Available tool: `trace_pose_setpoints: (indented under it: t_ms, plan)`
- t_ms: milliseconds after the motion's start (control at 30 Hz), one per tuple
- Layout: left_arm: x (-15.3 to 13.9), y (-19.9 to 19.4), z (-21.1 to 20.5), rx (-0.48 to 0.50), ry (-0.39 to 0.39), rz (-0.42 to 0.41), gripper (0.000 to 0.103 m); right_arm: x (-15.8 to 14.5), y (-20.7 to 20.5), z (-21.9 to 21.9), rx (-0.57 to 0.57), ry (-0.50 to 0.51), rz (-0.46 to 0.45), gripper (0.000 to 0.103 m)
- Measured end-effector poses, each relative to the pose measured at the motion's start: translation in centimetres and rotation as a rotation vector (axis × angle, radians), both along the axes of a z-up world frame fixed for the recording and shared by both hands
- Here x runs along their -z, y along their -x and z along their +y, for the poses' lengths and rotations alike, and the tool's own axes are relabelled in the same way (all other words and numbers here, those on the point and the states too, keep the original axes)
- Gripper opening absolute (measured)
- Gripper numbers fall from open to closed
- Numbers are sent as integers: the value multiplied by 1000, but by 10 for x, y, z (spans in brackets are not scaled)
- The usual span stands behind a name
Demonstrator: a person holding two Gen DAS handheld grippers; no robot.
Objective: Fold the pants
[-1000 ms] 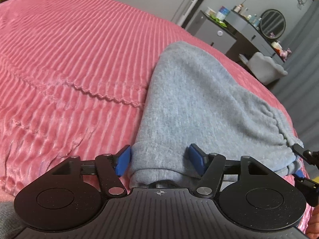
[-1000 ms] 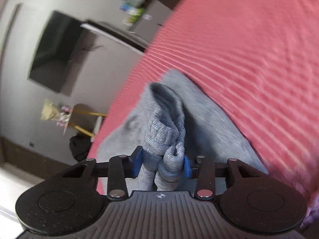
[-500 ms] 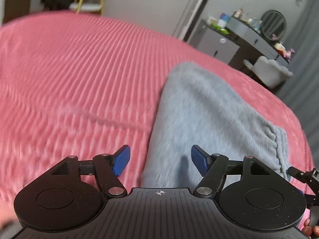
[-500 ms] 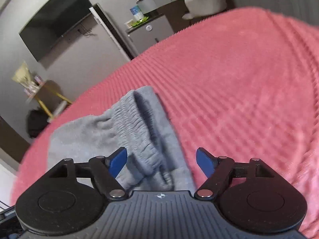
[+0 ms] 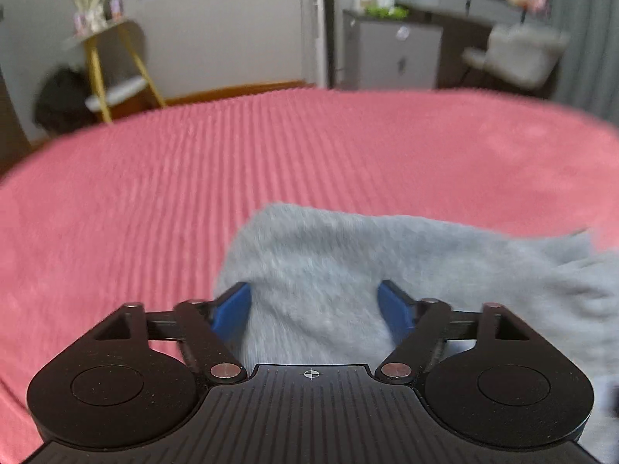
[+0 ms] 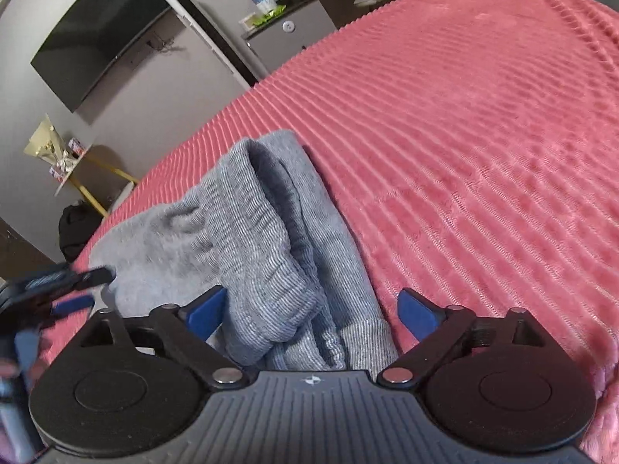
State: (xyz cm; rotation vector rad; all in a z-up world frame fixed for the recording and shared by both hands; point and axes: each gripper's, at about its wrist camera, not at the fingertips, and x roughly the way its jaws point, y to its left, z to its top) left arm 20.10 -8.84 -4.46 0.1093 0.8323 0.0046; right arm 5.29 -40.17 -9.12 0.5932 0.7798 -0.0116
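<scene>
Grey sweatpants (image 5: 387,266) lie folded on the pink ribbed bedspread (image 5: 193,178). In the left wrist view my left gripper (image 5: 314,307) hovers over the near part of the cloth; its jaws are opening and the blue pads (image 5: 232,309) stand apart from the fabric. In the right wrist view the ribbed waistband (image 6: 267,243) of the pants (image 6: 162,247) lies bunched between the wide jaws of my right gripper (image 6: 309,313), which are opening; its pads (image 6: 419,311) do not press the cloth. The other gripper (image 6: 58,282) shows blurred at the left edge.
Beyond the bed stand a yellow-legged side table (image 5: 112,65), a grey cabinet (image 5: 390,54) and a pale chair (image 5: 518,54). A dark screen (image 6: 100,31) hangs on the wall. Pink bedspread (image 6: 483,135) stretches wide to the right of the pants.
My right gripper let go of the waistband and spread wide. My left gripper widened and swung across the pants; its view now faces the far wall.
</scene>
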Motion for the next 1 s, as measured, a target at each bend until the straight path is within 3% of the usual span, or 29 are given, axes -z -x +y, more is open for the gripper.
trace_pose_setpoints:
  t_ms: [67, 233, 333, 500, 633, 733, 867, 1000]
  plan:
    - [4, -5, -2, -53, -8, -8, 94, 3, -3, 1, -7, 2, -4, 99]
    - [-10, 22, 20, -16, 94, 5, 89, -3, -3, -3, -16, -14, -3, 99]
    - [-12, 50, 46, -11, 153, 9, 89, -23, 2, -2, -18, 27, -64, 99]
    - [4, 70, 68, -51, 231, 116, 89, -52, -31, 15, -102, 81, -104, 99]
    - [9, 78, 80, -71, 281, 152, 89, -50, -60, 46, -228, 295, -74, 99]
    - [8, 81, 82, -61, 267, 161, 89, -37, -61, 42, -202, 443, -43, 96]
    - [10, 78, 81, -52, 243, 164, 91, -30, -41, 9, -109, 244, -61, 96]
    - [11, 73, 76, -61, 254, 175, 91, -19, -24, -3, -98, 123, -31, 97]
